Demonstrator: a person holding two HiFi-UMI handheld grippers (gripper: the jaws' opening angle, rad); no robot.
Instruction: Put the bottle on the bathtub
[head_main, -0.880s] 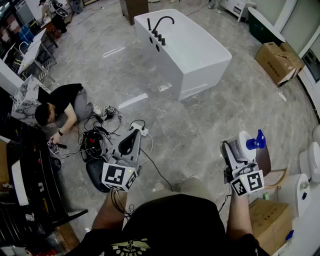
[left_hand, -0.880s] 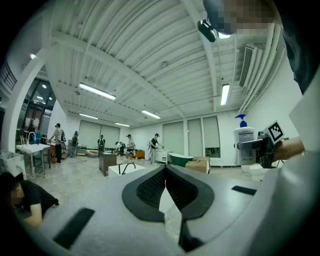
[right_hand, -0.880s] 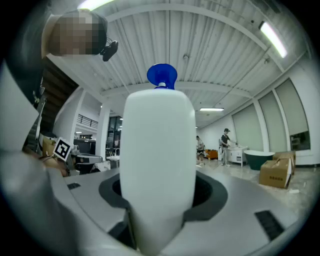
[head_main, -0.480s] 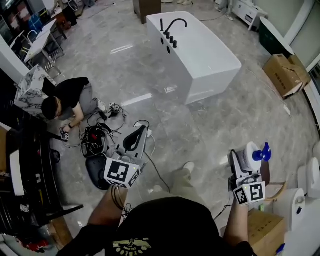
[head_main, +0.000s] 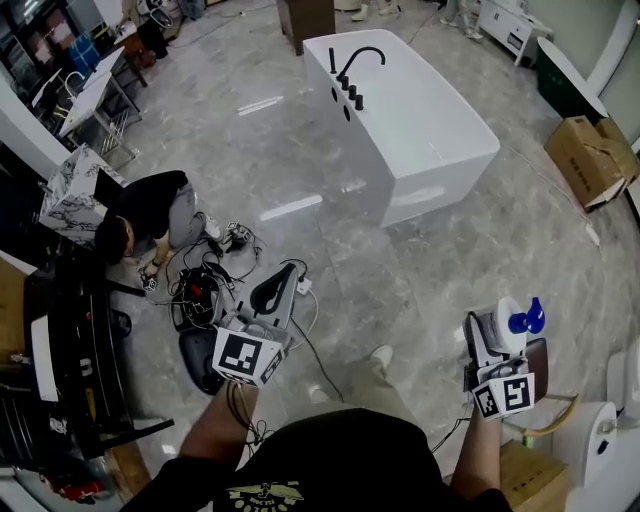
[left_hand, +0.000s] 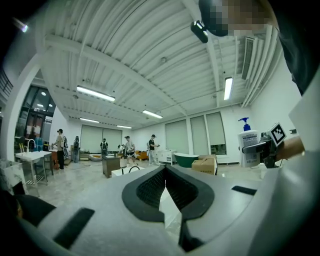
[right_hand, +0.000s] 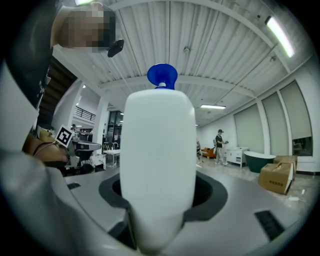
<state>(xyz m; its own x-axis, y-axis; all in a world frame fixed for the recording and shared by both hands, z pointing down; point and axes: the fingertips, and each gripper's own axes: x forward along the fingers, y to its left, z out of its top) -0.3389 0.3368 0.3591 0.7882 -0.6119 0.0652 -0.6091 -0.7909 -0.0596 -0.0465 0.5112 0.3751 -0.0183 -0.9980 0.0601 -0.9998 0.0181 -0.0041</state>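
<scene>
- the right gripper (head_main: 497, 323) is clamped on a white bottle (head_main: 503, 322) with a blue pump top (head_main: 526, 320); the right gripper view shows the bottle (right_hand: 157, 150) standing upright between the two jaws, its sides pressed by the pads and the pump rising above them.
- the bottle fills the middle of that view and hides most of what lies ahead of the right gripper (right_hand: 159, 197).
- the left gripper (head_main: 288, 276) has its jaws brought together; in the left gripper view the dark pads meet at the tip of the left gripper (left_hand: 164, 170) and nothing sits between them.
- both grippers point level, the left one well apart from the right, with the person's body behind and between them.
- seen from the left gripper, the bottle (left_hand: 248, 145) and the right gripper (left_hand: 261, 146) show off to its right.
- the white bathtub (head_main: 425, 105) stands on the grey floor well ahead of both grippers, nearer the line of the right one; a black curved faucet (head_main: 358, 55) rises at its far left end.
- the bottle is well apart from the bathtub, up in the air in the right gripper.
- a person (head_main: 148, 213) crouches on the floor ahead and to the left of the left gripper, beside a tangle of black cables (head_main: 200, 288) just ahead of it.
- a cardboard box (head_main: 590, 158) lies well ahead and to the right of the right gripper.
</scene>
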